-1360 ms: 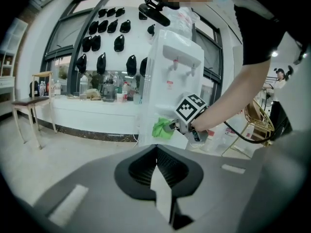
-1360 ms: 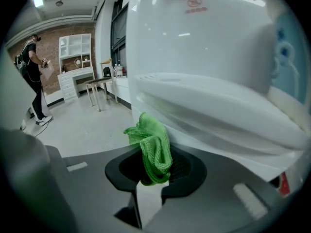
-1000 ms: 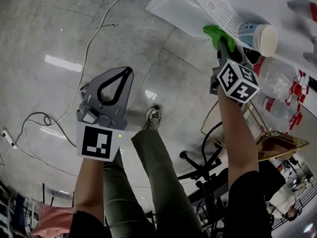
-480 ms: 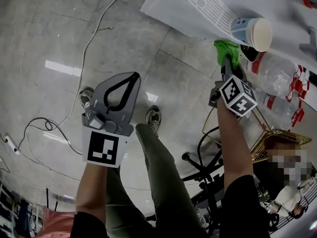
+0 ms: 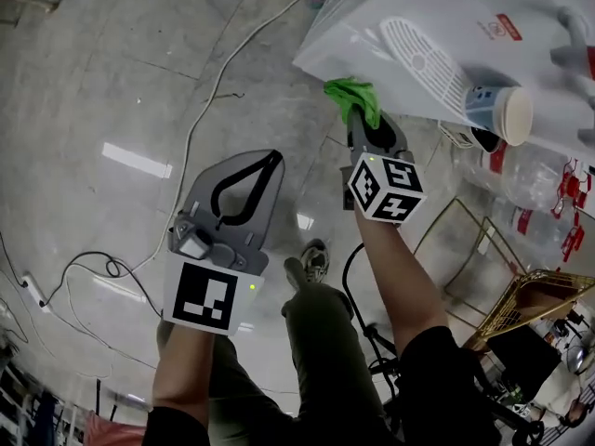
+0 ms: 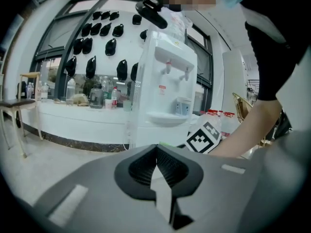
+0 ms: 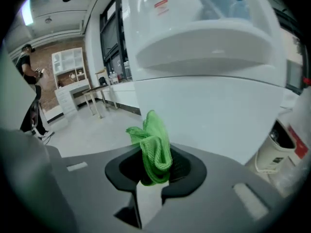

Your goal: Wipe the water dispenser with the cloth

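The white water dispenser (image 5: 437,40) fills the upper right of the head view, and its drip tray and lower front panel (image 7: 209,106) loom large in the right gripper view. My right gripper (image 5: 359,114) is shut on a bunched green cloth (image 5: 351,94), which it holds at the dispenser's lower left edge. In the right gripper view the cloth (image 7: 153,147) sticks up from the jaws just before the panel; contact cannot be told. My left gripper (image 5: 275,156) hangs shut and empty over the floor, left of the dispenser (image 6: 167,81).
A paper cup (image 5: 500,111) stands at the dispenser's tap area. Large water bottles (image 5: 530,170) and a gold wire basket (image 5: 535,291) are at the right. Cables (image 5: 200,110) run across the grey floor. A long white counter (image 6: 73,115) stands behind the dispenser.
The right gripper has carried the green cloth leftwards, from beside the cup to the dispenser's lower left edge. The left gripper has stayed shut and shifted a little.
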Demonstrator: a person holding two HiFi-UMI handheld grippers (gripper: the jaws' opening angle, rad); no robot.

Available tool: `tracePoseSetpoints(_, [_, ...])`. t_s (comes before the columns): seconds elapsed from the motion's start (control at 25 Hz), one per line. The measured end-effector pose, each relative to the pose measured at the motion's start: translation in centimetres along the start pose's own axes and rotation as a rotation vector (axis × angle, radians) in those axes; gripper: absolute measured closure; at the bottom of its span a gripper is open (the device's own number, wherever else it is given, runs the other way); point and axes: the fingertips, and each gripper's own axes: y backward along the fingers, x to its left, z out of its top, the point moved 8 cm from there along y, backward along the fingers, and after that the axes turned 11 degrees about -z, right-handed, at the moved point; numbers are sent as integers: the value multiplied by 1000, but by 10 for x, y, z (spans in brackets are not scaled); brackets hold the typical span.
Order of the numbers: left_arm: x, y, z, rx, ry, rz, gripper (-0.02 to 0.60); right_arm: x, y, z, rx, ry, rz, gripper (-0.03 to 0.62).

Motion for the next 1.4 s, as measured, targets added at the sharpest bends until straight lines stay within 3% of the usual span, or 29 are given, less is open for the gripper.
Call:
tracePoseSetpoints(0.32, [31, -24, -11, -35, -102, -70, 579, 53, -63, 24, -80, 80, 112, 503])
tracePoseSetpoints(0.68, [50, -36, -10, -31, -89, -46, 579, 46, -83, 15, -130, 29, 113, 502])
tracePoseSetpoints(0.96, [34, -37, -6, -52, -99, -54, 579, -19, -67, -8, -138, 25, 76, 502])
tracePoseSetpoints(1.4, [14, -46, -16, 19, -121, -80, 578, -150, -17, -43, -107, -11, -99, 502])
